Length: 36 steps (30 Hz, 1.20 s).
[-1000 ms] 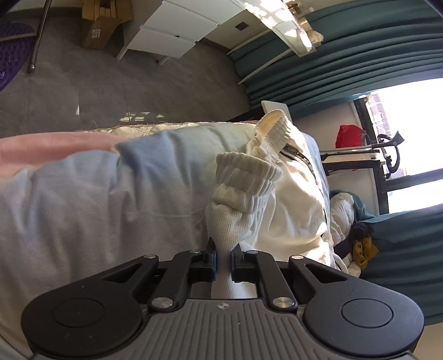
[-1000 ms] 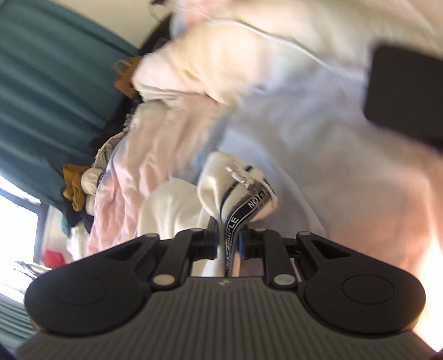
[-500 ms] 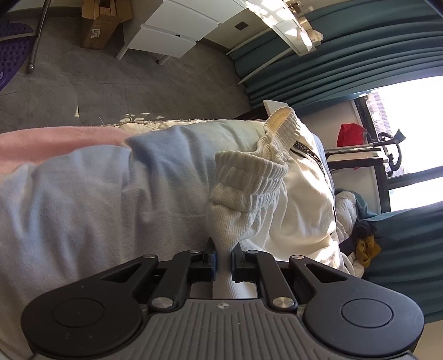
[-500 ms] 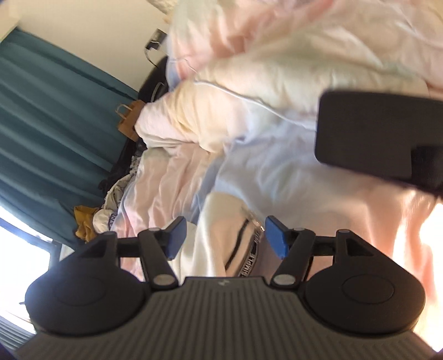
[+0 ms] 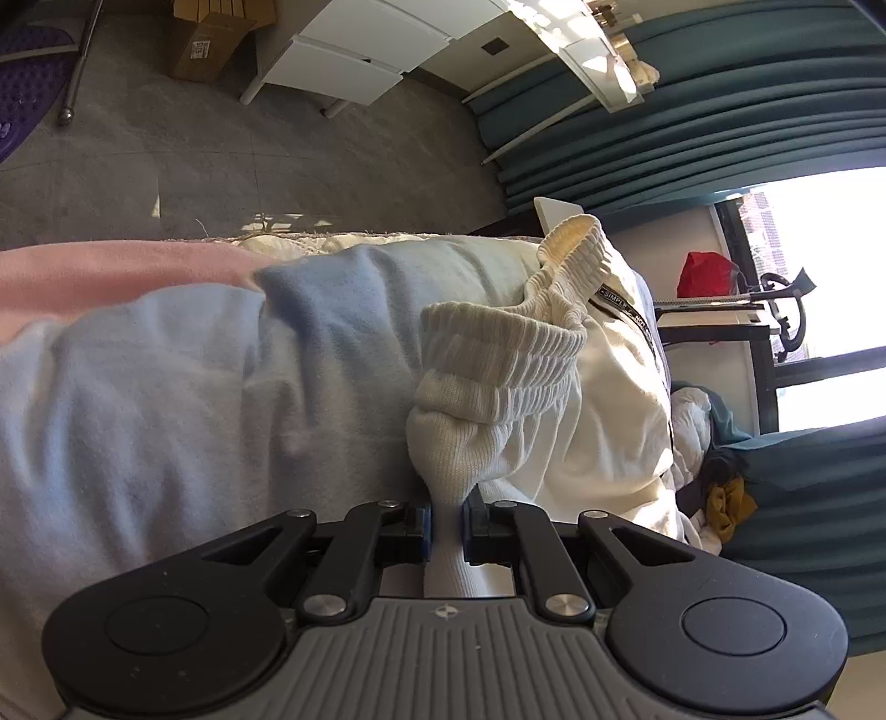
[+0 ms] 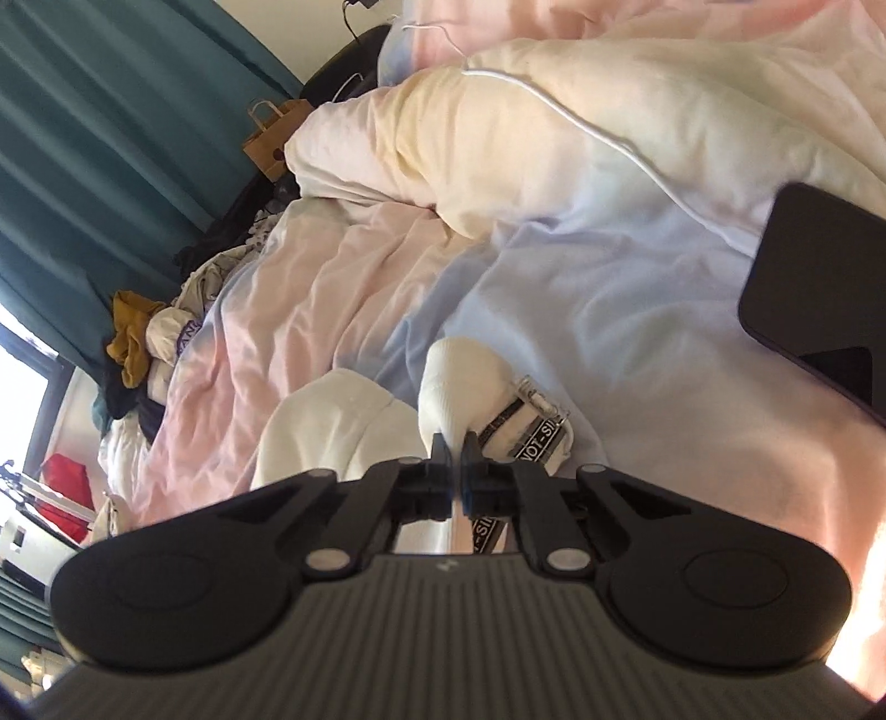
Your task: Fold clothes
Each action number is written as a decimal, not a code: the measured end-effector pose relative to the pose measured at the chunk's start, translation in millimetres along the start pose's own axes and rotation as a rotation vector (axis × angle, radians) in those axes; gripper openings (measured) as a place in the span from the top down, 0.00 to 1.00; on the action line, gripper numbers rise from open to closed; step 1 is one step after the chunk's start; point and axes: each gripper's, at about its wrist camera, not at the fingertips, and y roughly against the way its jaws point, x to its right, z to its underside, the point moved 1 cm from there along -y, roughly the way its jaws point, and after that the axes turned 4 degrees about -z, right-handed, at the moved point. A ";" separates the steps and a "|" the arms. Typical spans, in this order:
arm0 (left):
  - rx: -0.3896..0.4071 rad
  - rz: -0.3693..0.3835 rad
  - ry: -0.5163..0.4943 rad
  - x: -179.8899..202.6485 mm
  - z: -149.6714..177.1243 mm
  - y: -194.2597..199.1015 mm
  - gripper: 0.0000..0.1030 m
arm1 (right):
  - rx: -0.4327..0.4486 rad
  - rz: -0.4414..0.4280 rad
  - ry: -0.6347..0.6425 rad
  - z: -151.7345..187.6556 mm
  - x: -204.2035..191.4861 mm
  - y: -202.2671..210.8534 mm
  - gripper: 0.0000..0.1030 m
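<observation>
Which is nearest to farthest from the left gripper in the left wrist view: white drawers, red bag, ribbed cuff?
From the left gripper:
1. Ribbed cuff, just ahead, above the jaws.
2. Red bag, far right by the window.
3. White drawers, top, across the floor.

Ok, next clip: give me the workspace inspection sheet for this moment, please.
Surface: bed with a rumpled pastel duvet, pink and pale blue.
Job's things: white sweatpants with ribbed waistband and a black lettered strap, lying on the duvet.
Clutter: dark flat device on the bed; heap of clothes by the curtain.
Grippers: left gripper shut on the waistband fabric; right gripper, jaws just closed, shut on white fabric beside the strap.
Cables: white cord across the bedding.
Surroundings: teal curtains, white drawer unit, cardboard box, paper bag.
</observation>
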 end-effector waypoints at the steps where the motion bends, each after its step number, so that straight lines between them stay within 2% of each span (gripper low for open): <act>1: -0.004 0.008 0.002 2.7 -1.6 0.8 0.91 | -0.001 -0.017 0.007 -3.8 -8.0 -0.6 0.94; 3: -0.006 0.034 -0.006 9.2 -4.0 5.1 0.91 | 0.018 -0.107 0.030 -19.1 -32.7 6.2 0.95; 6: 0.001 0.070 -0.028 14.9 -4.2 14.1 0.91 | 0.087 -0.295 0.068 -38.4 -64.3 33.7 0.95; 9: -0.003 0.070 -0.042 11.2 -1.9 17.5 0.91 | 0.127 -0.345 0.099 -46.5 -64.4 61.5 0.95; 12: -0.021 0.051 -0.037 -0.1 -1.7 11.7 0.91 | 0.084 -0.243 0.120 -36.7 -27.2 70.7 0.95; 17: -0.038 0.014 -0.080 -12.6 0.9 -2.4 0.90 | -0.089 -0.031 0.101 2.7 61.6 54.3 0.95; 19: -0.029 0.029 -0.097 -15.0 2.0 -0.1 0.88 | -0.127 -0.006 0.084 18.5 82.5 45.9 0.94; 21: -0.005 0.018 -0.141 -11.0 4.8 6.2 0.86 | -0.130 -0.022 0.087 25.0 84.8 46.5 0.94; 23: 0.030 0.007 -0.192 -4.8 7.8 16.3 0.75 | -0.121 -0.032 0.117 22.5 75.9 51.8 0.92; 24: 0.049 0.003 -0.218 -1.2 10.1 24.0 0.63 | -0.112 -0.032 0.131 20.4 70.2 56.0 0.91; 25: 0.066 -0.001 -0.248 2.8 12.9 31.8 0.56 | -0.104 -0.028 0.144 16.7 63.9 60.8 0.91; 27: 0.100 -0.020 -0.318 12.3 20.1 47.0 0.52 | -0.086 -0.021 0.189 11.1 50.4 72.7 0.89; 28: 0.119 -0.044 -0.370 19.5 26.4 54.0 0.47 | -0.069 -0.012 0.225 9.3 41.4 79.3 0.87; 29: 0.138 -0.068 -0.422 26.8 32.7 61.1 0.46 | -0.050 0.000 0.264 7.4 31.9 86.1 0.80; 30: 0.158 -0.089 -0.466 33.4 38.8 67.2 0.45 | -0.020 0.000 0.296 6.9 22.0 94.8 0.70; 31: 0.183 -0.108 -0.503 40.0 46.2 72.7 0.43 | 0.012 -0.002 0.328 6.7 12.0 104.0 0.64; 33: 0.227 -0.128 -0.583 57.1 64.6 82.5 0.42 | 0.070 -0.028 0.374 8.4 -7.3 121.9 0.43; 35: 0.268 -0.123 -0.668 77.3 86.3 86.3 0.40 | 0.111 -0.073 0.402 17.4 -28.3 137.3 0.35; 36: 0.288 -0.121 -0.714 89.0 98.4 83.2 0.38 | 0.101 -0.107 0.419 26.0 -40.4 140.2 0.33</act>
